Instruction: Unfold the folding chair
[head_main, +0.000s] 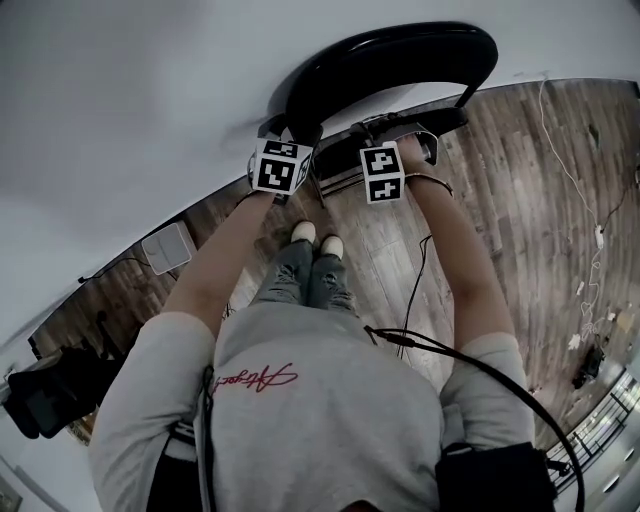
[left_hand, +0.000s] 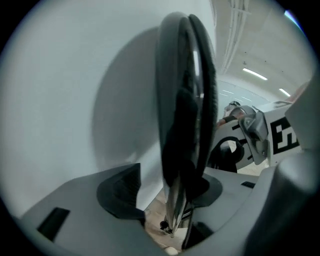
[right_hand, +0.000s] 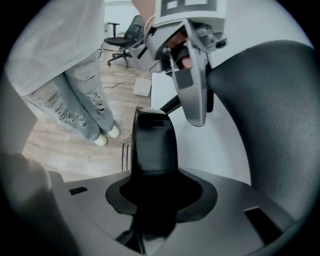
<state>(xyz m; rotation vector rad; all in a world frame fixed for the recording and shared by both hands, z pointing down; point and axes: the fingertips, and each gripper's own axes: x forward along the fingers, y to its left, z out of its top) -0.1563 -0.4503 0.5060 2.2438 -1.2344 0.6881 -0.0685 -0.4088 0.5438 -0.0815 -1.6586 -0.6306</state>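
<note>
**Spotter:** Where's the folding chair from your tools?

**Operator:** Straight ahead of both. It stands folded flat against the white wall, long axis upright, with the curved backrest on top. My left tool straddles the folded edge: the jaws stand wide, and the chair's thin stack of black pad and chrome tube runs up between them. It sits close to the right-hand pad, with a clear gap to the left-hand one, so I've no grip there.

**Spotter:** And the right?

**Operator:** My right tool is about half closed on a black bar of the chair, and the pads look pressed to both its sides. I judge that's the part to swing away from the wall, so the right hand leads.

**Spotter:** What does each view add?

**Operator:** The head view shows both tools side by side at the chair's top, above the wooden floor, but not the jaws. Only the two gripper views show those
</note>
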